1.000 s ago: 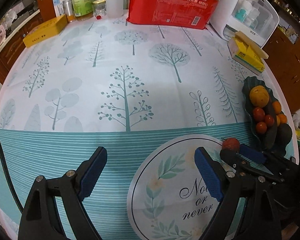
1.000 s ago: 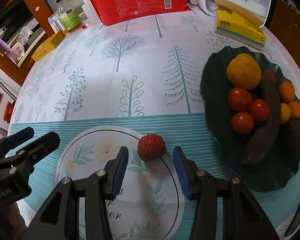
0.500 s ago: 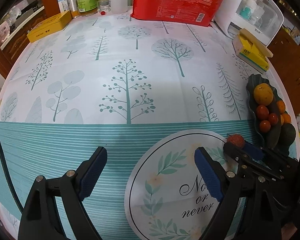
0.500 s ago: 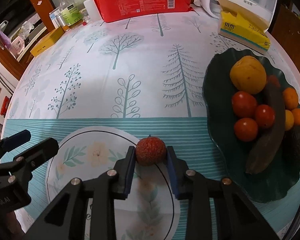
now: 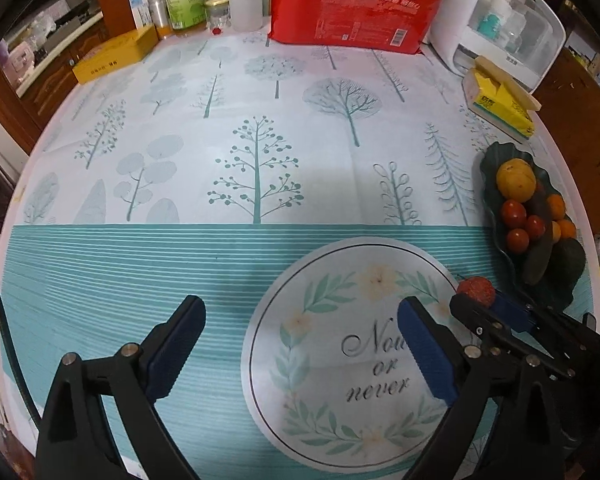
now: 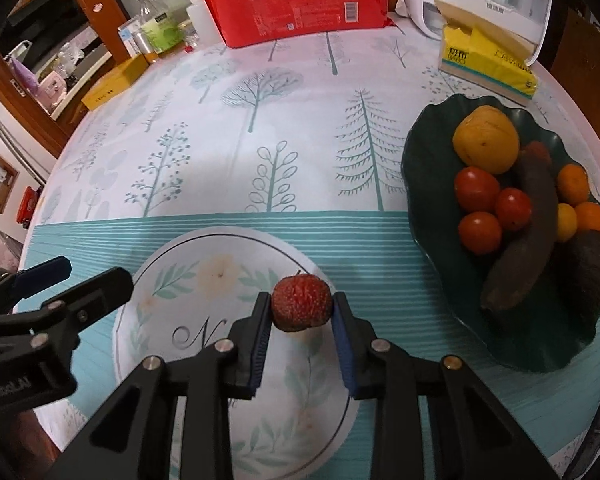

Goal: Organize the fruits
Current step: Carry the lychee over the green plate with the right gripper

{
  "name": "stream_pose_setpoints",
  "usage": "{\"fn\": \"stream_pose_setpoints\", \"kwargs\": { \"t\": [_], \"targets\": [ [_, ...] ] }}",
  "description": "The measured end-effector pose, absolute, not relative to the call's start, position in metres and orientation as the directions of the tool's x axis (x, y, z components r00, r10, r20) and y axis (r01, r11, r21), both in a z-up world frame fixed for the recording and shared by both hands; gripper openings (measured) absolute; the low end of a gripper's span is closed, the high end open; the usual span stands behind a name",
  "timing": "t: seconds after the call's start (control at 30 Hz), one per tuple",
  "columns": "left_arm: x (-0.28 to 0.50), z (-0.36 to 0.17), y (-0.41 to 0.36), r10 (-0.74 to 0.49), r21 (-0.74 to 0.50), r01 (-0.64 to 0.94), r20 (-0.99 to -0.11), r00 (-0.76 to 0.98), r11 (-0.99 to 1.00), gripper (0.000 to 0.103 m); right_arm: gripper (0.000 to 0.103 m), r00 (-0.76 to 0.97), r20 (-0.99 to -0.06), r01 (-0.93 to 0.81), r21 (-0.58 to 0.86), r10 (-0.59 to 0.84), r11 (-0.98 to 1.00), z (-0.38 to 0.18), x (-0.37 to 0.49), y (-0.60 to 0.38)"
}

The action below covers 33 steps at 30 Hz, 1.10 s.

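A bumpy red lychee (image 6: 301, 301) sits between the blue pads of my right gripper (image 6: 300, 312), which is shut on it just above the round printed patch of the tablecloth. The left wrist view shows the same lychee (image 5: 476, 291) at the right gripper's tips. At the right stands a dark green leaf-shaped plate (image 6: 432, 184) holding an orange-yellow fruit, three red tomatoes, small oranges, a dark long fruit and an avocado. My left gripper (image 5: 300, 344) hangs over the teal stripes with its jaws opening wide and nothing between them; it also shows at the left of the right wrist view (image 6: 76, 280).
Along the table's far edge stand a red pack of paper cups (image 5: 352, 12), a white appliance (image 5: 508, 28), a yellow tissue box (image 6: 488, 64), bottles and jars (image 5: 188, 4) and a yellow box (image 5: 116, 56). Wooden cabinets surround the table.
My right gripper's jaws closed on the lychee, which stood free between them a second ago, and it now sits a little off the cloth. The left gripper drew back slightly and its jaws spread a little.
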<state>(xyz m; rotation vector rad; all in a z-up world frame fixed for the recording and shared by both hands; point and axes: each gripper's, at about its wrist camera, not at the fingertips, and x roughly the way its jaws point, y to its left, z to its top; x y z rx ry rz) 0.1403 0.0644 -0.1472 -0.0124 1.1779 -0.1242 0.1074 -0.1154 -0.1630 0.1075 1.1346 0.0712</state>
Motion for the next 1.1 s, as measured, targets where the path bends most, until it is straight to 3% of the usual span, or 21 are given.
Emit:
{"fn": "stream_pose_setpoints", "kwargs": {
  "t": [0.27, 0.6, 0.87, 1.1],
  "targets": [
    [0.117, -0.122, 0.03, -0.099, -0.058, 0.113, -0.911, 0.399, 0.992, 0.099, 0.03, 0.437, -0.887, -0.011, 0.16, 0.148, 0.987, -0.132, 0.08, -0.14],
    [0.114, -0.08, -0.061, -0.157, -0.072, 0.201, -0.881, 0.446, 0.977, 0.099, 0.03, 0.503, -0.859, 0.034, 0.132, 0.097, 0.991, -0.072, 0.061, -0.227],
    [0.142, -0.044, -0.118, -0.183, -0.08, 0.212, -0.831, 0.526, 0.974, 0.1, 0.03, 0.592, -0.806, 0.071, 0.075, 0.018, 0.995, -0.025, 0.088, -0.295],
    [0.174, -0.04, -0.147, -0.183, -0.084, 0.195, -0.8, 0.571, 0.977, 0.102, 0.031, 0.612, -0.791, 0.075, 0.066, 0.007, 0.995, -0.022, 0.119, -0.326]
  ]
}}
